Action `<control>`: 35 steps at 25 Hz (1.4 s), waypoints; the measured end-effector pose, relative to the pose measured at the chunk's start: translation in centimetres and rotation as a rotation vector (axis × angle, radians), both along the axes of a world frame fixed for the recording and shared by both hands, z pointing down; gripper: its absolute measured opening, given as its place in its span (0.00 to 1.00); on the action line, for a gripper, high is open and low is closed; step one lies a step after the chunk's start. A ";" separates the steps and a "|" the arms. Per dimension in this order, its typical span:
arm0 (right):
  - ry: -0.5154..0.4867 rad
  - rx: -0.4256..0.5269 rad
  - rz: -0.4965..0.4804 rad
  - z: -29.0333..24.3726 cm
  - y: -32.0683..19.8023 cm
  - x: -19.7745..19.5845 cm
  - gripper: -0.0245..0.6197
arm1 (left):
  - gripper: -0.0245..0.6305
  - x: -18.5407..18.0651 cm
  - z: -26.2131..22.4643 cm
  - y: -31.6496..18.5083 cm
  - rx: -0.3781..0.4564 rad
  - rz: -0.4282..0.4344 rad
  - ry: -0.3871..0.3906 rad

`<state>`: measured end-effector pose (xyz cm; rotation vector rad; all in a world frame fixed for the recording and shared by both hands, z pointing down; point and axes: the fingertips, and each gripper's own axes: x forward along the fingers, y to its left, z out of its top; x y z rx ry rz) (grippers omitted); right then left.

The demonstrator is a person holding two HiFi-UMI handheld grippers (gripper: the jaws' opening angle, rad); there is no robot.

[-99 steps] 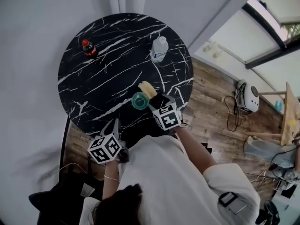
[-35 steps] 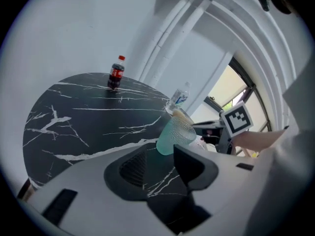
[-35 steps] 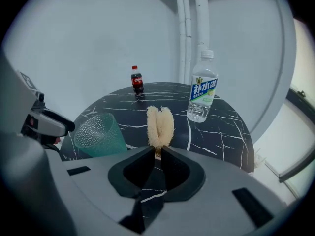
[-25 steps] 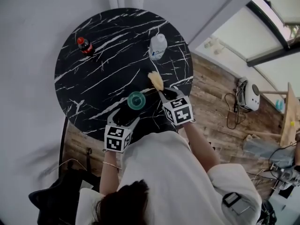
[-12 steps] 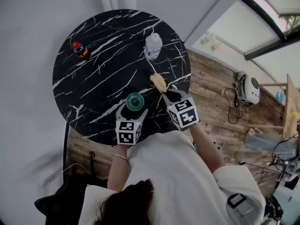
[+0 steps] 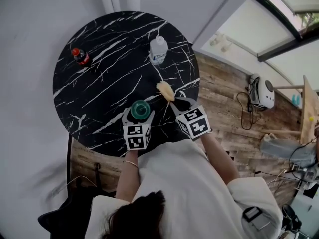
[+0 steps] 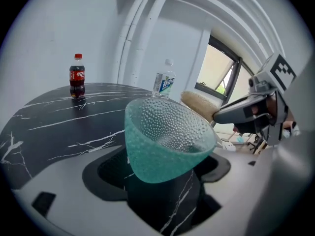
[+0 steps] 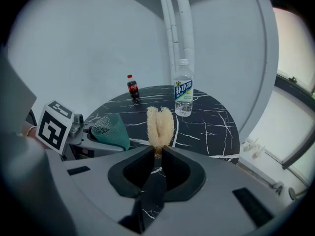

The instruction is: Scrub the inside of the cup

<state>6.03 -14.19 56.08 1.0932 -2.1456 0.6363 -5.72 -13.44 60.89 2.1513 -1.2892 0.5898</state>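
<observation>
A teal dimpled glass cup (image 6: 140, 109) sits near the front edge of the black marble table (image 6: 99, 59). My left gripper (image 6: 139, 114) has its jaws spread wide on either side of the cup (image 7: 165, 141). The pads lie against its walls, and the cup leans back toward the gripper (image 7: 167, 177). Just right of the cup, my right gripper (image 6: 172, 99) is shut on the stem of a yellow loofah scrubber (image 6: 164, 89). The scrubber (image 8: 160, 124) sticks out past the jaws (image 8: 158, 149), above the table and outside the cup (image 8: 111, 130).
A small cola bottle (image 6: 79, 56) stands at the far left of the table. A clear water bottle (image 6: 158, 50) stands at the far side, beyond the scrubber. Wooden floor (image 6: 224, 108) lies to the right of the round table.
The left gripper came forward from the table's near edge and closed in round the cup. The scrubber, at the cup four seconds ago, now sits to its right.
</observation>
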 end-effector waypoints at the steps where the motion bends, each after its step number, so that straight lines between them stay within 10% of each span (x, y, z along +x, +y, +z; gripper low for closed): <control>1: 0.000 0.000 -0.002 0.0 0.1 0.0 0.14 | 0.63 0.1 0.1 -0.2 -0.001 -0.004 -0.001; 19: -0.047 0.044 -0.095 -2.1 -0.2 -2.1 0.13 | 0.61 -0.3 -0.6 -0.1 0.007 0.206 -0.114; 35: 0.400 0.309 -0.739 -5.7 1.7 -7.0 0.13 | 0.60 -4.5 -2.9 0.2 -0.077 0.736 -0.451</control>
